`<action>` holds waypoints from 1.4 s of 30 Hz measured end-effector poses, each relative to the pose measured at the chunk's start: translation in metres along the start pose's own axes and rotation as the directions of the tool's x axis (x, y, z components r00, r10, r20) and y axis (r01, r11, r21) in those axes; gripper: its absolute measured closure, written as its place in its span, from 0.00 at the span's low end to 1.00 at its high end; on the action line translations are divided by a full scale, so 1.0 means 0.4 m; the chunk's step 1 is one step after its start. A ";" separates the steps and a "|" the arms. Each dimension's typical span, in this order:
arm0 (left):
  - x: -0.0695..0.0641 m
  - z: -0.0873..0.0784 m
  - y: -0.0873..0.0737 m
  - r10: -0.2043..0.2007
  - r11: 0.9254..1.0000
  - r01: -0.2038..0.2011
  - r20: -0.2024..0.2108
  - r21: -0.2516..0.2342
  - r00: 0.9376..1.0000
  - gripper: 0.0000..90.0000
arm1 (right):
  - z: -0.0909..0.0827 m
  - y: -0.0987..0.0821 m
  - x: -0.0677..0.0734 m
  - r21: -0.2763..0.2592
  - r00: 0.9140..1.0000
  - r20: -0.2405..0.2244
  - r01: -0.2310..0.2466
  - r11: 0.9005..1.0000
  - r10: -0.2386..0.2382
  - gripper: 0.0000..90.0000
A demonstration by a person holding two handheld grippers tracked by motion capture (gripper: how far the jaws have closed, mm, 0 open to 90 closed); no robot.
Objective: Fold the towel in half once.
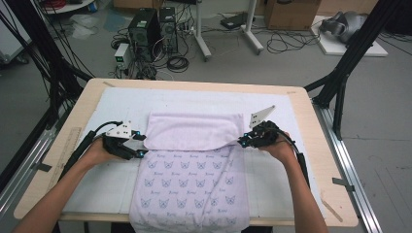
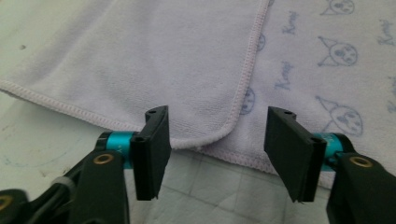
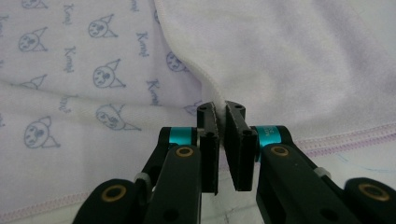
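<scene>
The towel [image 1: 194, 160] fold's corner [image 2: 219, 135] is seen just ahead of the parted left hand-held gripper [image 2: 215, 154]; the right hand-held gripper [image 3: 223, 116] is clamped on its hem.

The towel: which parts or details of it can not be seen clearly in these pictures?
- Near end of the towel: high view, it hangs over the table edge and the picture's bottom edge cuts it off.
- Layer under the folded-back flap: high view, covered by the flap.
- Printed words: right gripper view, too blurred to read.
- Hem pinched in the right claw: right gripper view, the pads hide it.
</scene>
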State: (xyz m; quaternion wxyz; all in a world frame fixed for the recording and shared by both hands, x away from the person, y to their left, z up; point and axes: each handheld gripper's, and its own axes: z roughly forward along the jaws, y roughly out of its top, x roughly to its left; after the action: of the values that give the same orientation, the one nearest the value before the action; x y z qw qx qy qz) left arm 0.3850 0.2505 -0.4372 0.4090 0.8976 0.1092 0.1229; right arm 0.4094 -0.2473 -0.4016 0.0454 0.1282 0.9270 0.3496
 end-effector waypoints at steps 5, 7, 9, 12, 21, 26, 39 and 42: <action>-0.003 -0.004 0.001 0.030 1.000 -0.030 -0.011 0.004 1.000 0.43 | 0.003 0.001 0.001 0.004 1.000 0.000 0.003 1.000 -0.003 0.94; -0.004 0.001 0.002 0.046 0.999 -0.046 -0.026 0.008 0.999 0.44 | 0.005 0.002 0.001 0.006 1.000 -0.001 0.004 1.000 -0.004 0.94; -0.002 0.008 0.000 0.054 0.998 -0.053 -0.026 0.029 0.998 0.50 | 0.007 0.003 0.001 0.005 1.000 -0.001 0.003 1.000 -0.003 0.94; 0.002 0.013 0.000 0.061 0.998 -0.061 -0.025 0.029 0.998 0.54 | 0.005 0.003 0.002 0.003 1.000 -0.001 0.001 1.000 -0.001 0.94; 0.002 0.012 0.006 0.066 0.997 -0.065 -0.032 0.035 0.997 0.75 | 0.004 0.004 0.001 -0.003 1.000 -0.004 -0.003 1.000 0.003 0.94; 0.003 0.008 0.010 0.039 0.998 -0.037 -0.036 0.056 0.999 0.97 | 0.006 0.005 0.001 -0.005 1.000 -0.002 -0.005 1.000 0.005 0.94; -0.007 -0.020 0.031 -0.040 0.999 0.041 -0.043 0.025 0.998 0.98 | -0.003 0.006 0.003 -0.025 0.999 -0.026 -0.020 0.999 0.019 0.96; -0.017 -0.033 0.044 -0.052 0.999 0.052 -0.034 0.007 0.998 0.98 | -0.014 0.006 0.007 -0.042 0.999 -0.040 -0.014 0.999 0.012 0.96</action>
State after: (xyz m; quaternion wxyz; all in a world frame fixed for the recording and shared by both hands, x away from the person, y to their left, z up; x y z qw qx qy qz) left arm 0.3760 0.2466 -0.4163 0.4066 0.8939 0.1398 0.1268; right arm 0.4062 -0.2483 -0.3956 0.0274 0.1263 0.9193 0.3718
